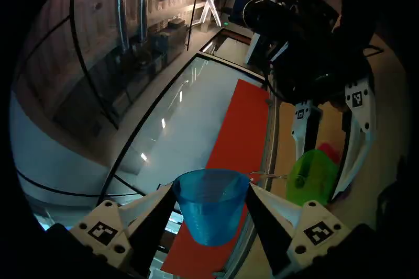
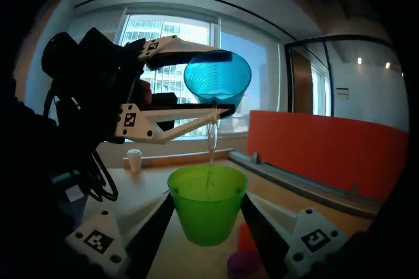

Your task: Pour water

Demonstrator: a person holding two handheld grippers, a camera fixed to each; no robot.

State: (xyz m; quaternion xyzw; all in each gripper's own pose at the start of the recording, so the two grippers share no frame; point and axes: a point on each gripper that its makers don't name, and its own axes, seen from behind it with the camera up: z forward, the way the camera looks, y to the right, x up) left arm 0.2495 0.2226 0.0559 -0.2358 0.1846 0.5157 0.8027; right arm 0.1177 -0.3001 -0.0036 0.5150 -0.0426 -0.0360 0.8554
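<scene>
My left gripper (image 1: pixel 211 195) is shut on a translucent blue cup (image 1: pixel 211 213), which is tipped over. In the right gripper view that same left gripper (image 2: pixel 228 84) holds the blue cup (image 2: pixel 217 77) high and tilted. A thin stream of water (image 2: pixel 211 143) falls from its rim into the green cup (image 2: pixel 207 211) below. My right gripper (image 2: pixel 207 200) is shut on the green cup and holds it upright. In the left gripper view the right gripper (image 1: pixel 314 179) grips the green cup (image 1: pixel 311 177) at the right, and a hand holds it from behind.
A wooden desk (image 2: pixel 152 185) lies under the cups, with a small white paper cup (image 2: pixel 134 159) at its far edge by the window. A red partition (image 2: pixel 324 148) runs along the right. A purple cup (image 2: pixel 245 264) and an orange object (image 2: pixel 246 237) sit just below the green cup.
</scene>
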